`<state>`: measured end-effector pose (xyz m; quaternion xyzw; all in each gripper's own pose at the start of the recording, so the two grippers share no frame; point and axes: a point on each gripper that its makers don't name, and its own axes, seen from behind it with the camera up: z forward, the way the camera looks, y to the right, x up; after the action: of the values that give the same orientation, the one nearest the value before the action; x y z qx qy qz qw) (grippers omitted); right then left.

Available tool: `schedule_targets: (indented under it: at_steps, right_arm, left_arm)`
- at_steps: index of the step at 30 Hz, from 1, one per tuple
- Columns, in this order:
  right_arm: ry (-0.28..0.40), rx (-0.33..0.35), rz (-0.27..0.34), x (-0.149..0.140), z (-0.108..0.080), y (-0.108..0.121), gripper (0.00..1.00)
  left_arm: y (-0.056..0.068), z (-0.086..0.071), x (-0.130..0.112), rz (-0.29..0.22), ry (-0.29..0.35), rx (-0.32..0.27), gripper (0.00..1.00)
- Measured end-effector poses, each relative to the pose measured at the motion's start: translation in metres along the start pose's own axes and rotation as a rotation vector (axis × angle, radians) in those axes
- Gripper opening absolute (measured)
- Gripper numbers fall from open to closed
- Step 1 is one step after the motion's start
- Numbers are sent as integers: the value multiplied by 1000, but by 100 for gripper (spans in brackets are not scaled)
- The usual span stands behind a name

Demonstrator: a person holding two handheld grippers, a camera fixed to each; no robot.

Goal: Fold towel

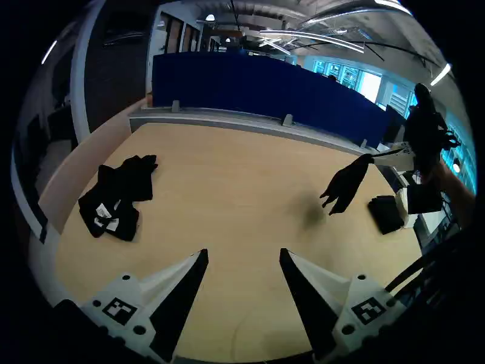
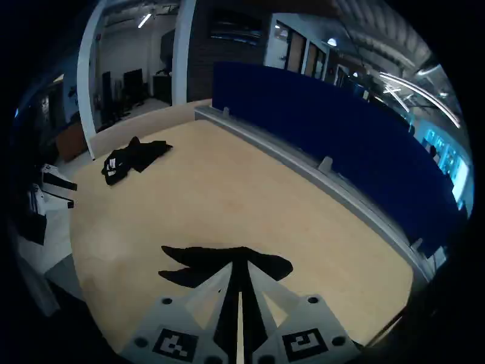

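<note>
A black towel (image 2: 206,258) hangs from my right gripper (image 2: 240,266), whose two fingers are shut on its upper edge. In the left gripper view the same towel (image 1: 345,185) dangles above the right part of the wooden table (image 1: 242,176), held by the right gripper (image 1: 400,153) and a hand. My left gripper (image 1: 242,255) stands open over the table's near edge with nothing between its fingers. A heap of black towels (image 1: 118,197) lies at the table's left, seen far off in the right gripper view as the heap (image 2: 133,156).
A dark folded cloth (image 1: 385,213) lies at the table's right end. A blue partition (image 1: 267,91) on a grey rail runs along the far edge. Bare wood lies between the heap and the hanging towel.
</note>
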<state>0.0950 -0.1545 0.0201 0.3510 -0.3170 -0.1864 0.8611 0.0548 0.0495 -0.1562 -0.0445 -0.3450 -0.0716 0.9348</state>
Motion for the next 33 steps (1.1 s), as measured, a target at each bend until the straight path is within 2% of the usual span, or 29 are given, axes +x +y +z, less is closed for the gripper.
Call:
schedule_targets:
  at_steps: [7,17,23,33]
  right_arm:
    - [-13,-37,13,-14,-22,42,2]
    - [-46,-111,22,-42,-58,115,2]
    - [-76,-156,27,-62,-75,154,2]
    - [-105,-199,60,-87,-92,194,2]
  left_arm:
    - [4,4,-1,8,-10,-8,87]
    - [8,9,-1,18,-25,-5,87]
    - [15,12,-1,19,-33,-11,87]
    - [29,16,2,38,-41,-22,87]
